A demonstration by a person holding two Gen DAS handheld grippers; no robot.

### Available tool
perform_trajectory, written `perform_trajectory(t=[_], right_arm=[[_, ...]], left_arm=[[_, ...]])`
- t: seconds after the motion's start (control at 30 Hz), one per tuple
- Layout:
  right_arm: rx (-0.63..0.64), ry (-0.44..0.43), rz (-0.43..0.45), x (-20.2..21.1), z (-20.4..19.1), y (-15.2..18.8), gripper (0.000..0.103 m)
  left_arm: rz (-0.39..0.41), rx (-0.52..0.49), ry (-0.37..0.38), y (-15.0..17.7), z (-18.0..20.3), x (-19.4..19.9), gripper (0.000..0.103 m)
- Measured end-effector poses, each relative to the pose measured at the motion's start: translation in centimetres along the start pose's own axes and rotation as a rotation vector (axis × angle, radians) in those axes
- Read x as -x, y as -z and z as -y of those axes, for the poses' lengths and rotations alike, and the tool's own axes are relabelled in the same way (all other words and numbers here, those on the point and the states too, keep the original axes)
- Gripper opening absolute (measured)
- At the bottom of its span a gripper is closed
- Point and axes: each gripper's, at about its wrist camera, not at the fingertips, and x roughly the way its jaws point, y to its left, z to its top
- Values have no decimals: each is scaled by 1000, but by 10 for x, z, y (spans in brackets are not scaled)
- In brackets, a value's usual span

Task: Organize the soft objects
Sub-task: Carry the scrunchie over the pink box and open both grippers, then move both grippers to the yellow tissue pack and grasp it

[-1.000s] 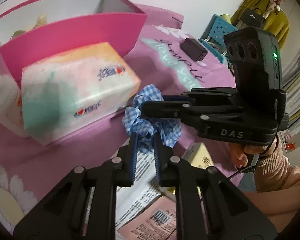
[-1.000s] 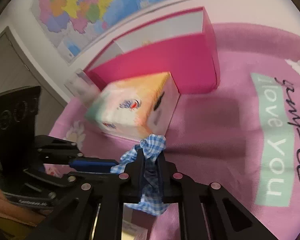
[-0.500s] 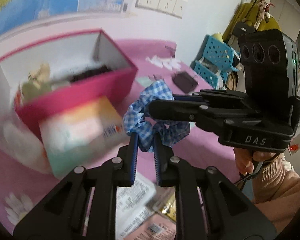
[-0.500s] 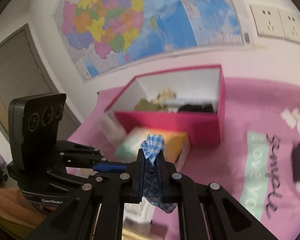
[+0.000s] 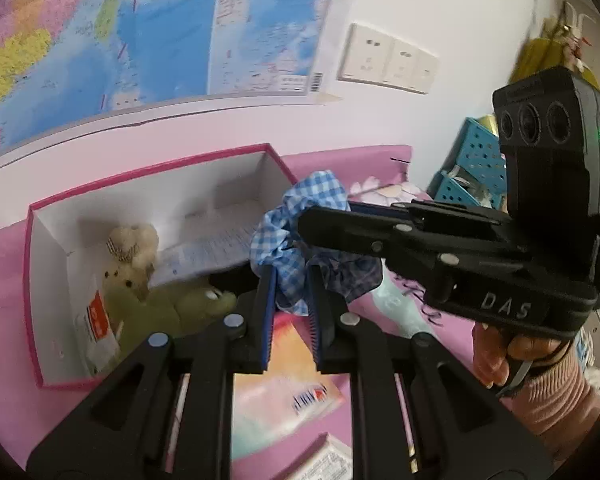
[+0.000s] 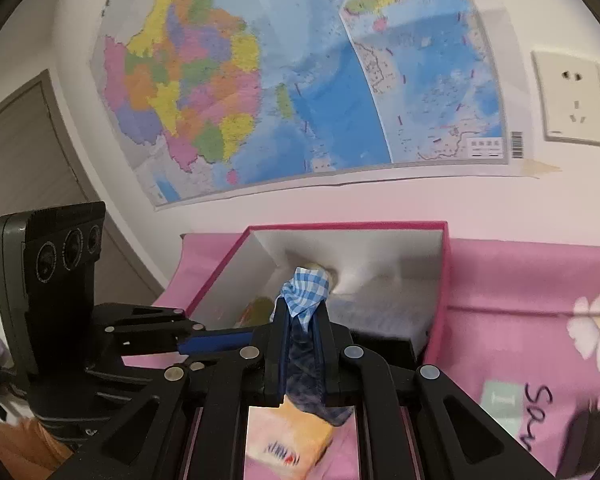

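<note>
Both grippers have lifted since earlier; tissue pack now below them. Left gripper and right gripper both clamp blue gingham scrunchie, midair, pink box just ahead. Carry step; next, likely move over box and release.

I read this as a room in a home, likely a bedroom or a child's room. Ahead of my tool a large coloured wall map is taped to a white wall, with a row of wall sockets to its right. Below the tool the table wears a pink cloth printed with daisies and handwriting. A pink storage box just ahead holds a plush bear and a green soft toy. Off to the right stand blue plastic baskets and a hanging yellow garment. To the left I see a grey door.
</note>
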Motion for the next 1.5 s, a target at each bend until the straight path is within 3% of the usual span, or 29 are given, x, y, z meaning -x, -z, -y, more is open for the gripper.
perform_trajectory(t=[0.3, 0.43, 0.6, 0.73, 1.0, 1.2, 1.37, 1.5], right_arm=[[-27, 79, -47, -47, 25, -18, 10], [-47, 149, -73, -70, 38, -24, 16], [-54, 242, -102, -80, 46, -22, 25], [-38, 240, -87, -64, 39, -15, 28], [8, 40, -59, 9, 5, 15, 34], [35, -47, -71, 58, -21, 51, 42], [36, -60, -143, 83, -34, 98, 51], [-16, -48, -223, 86, -30, 140, 54]], left_arm=[[-69, 61, -94, -23, -26, -43, 17], [-92, 92, -129, -28, -35, -53, 17], [-91, 105, -150, -25, -39, -50, 23], [-74, 98, -125, -19, -38, -34, 27], [9, 6, -20, 8, -12, 25, 29], [50, -49, 13, 49, 14, 64, 40], [-15, -94, 50, 96, 35, 68, 40], [-108, -88, 125, 138, 48, 57, 40]])
